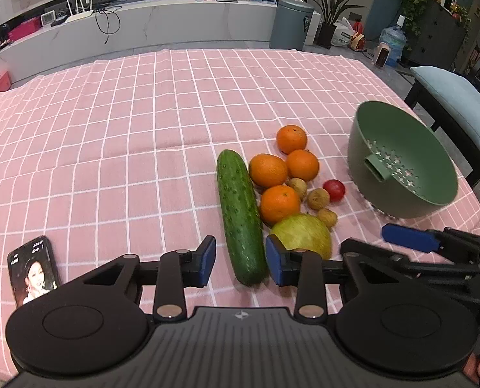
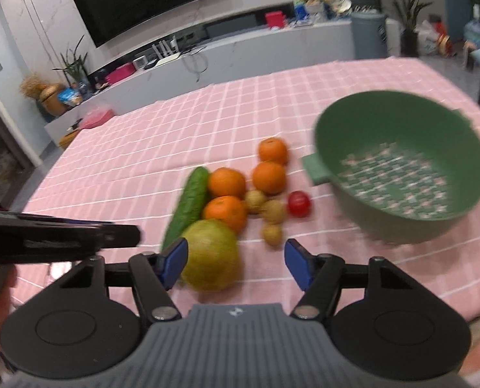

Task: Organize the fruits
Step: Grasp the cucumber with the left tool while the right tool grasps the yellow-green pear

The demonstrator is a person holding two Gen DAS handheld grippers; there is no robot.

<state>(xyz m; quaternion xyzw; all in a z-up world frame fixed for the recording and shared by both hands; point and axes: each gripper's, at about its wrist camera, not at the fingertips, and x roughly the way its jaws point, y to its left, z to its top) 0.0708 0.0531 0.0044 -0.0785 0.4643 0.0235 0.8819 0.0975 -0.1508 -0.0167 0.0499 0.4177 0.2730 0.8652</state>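
A cucumber [image 1: 240,213], several oranges [image 1: 268,170], a large yellow-green fruit [image 1: 303,236], small brown fruits [image 1: 318,198] and a red fruit [image 1: 333,190] lie clustered on the pink checked cloth [image 1: 110,148]. A green colander bowl [image 1: 401,161] stands empty to their right. My left gripper [image 1: 241,261] is open, its pads either side of the cucumber's near end. My right gripper [image 2: 236,264] is open, just in front of the yellow-green fruit [image 2: 211,255], with the colander [image 2: 401,165] ahead right. The right wrist view is blurred.
A phone [image 1: 33,270] with a lit screen lies on the cloth at near left. A padded stool [image 1: 460,103] stands beyond the table's right edge. A grey bin [image 1: 291,22] and a low white cabinet [image 1: 143,29] stand behind the table.
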